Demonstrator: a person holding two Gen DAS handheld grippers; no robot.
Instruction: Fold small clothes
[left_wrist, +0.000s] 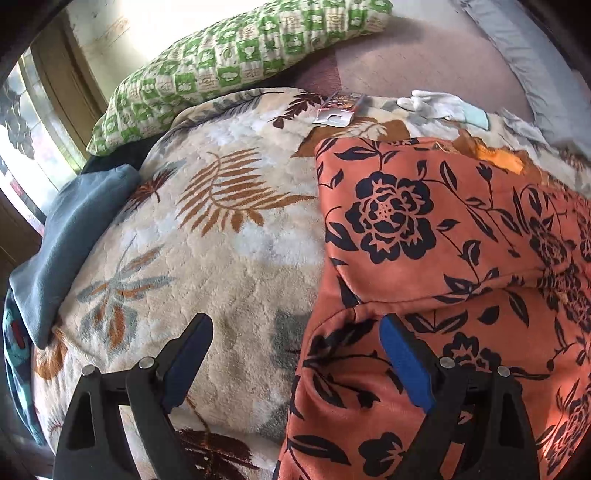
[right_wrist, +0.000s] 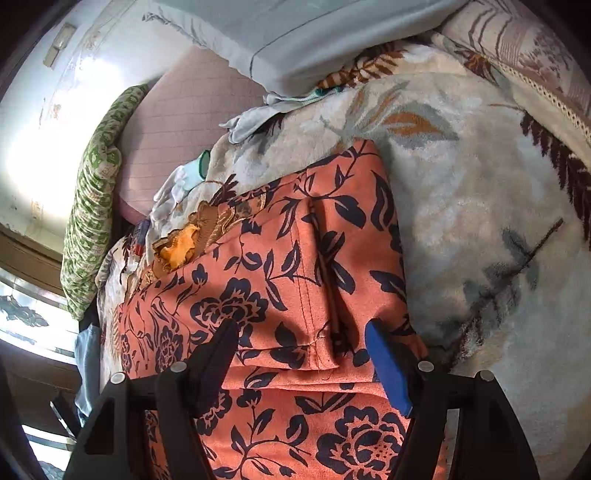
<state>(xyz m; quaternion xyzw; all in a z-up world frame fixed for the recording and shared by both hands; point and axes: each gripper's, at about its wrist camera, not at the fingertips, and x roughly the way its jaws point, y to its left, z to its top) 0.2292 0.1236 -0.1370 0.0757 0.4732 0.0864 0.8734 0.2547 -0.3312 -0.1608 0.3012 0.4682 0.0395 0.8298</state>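
The left gripper (left_wrist: 297, 338) stands wide open with nothing between its blue-padded fingers (left_wrist: 404, 360). It hangs at the near left edge of the orange floral garment (left_wrist: 424, 236): one finger shows over bare blanket, the other over the cloth, though I cannot tell whether that pad touches it. The right gripper (right_wrist: 301, 343) is spread just as wide and holds nothing; both its fingers show over the garment, either side of a stitched seam and a raised crease.

The garment lies on the leaf-patterned blanket (left_wrist: 229, 258), partly folded, with one layer lapped over another so that a rounded fold edge runs across it. At its far end an orange lining with a gold trim (right_wrist: 177, 243) peeks out. Its left edge and its right edge both meet open blanket, and there is a broad bare stretch on each side.

Beyond the garment's far end lie a white glove (left_wrist: 432, 103) with a pale green cuff and a small silver packet (left_wrist: 338, 110). Farther off, a green checked pillow (left_wrist: 236, 62) leans by the wall, and a grey folded sheet (right_wrist: 295, 40) sits past the blanket's far edge. Well to the garment's left, a blue-grey cloth (left_wrist: 70, 236) lies over the blanket's edge.
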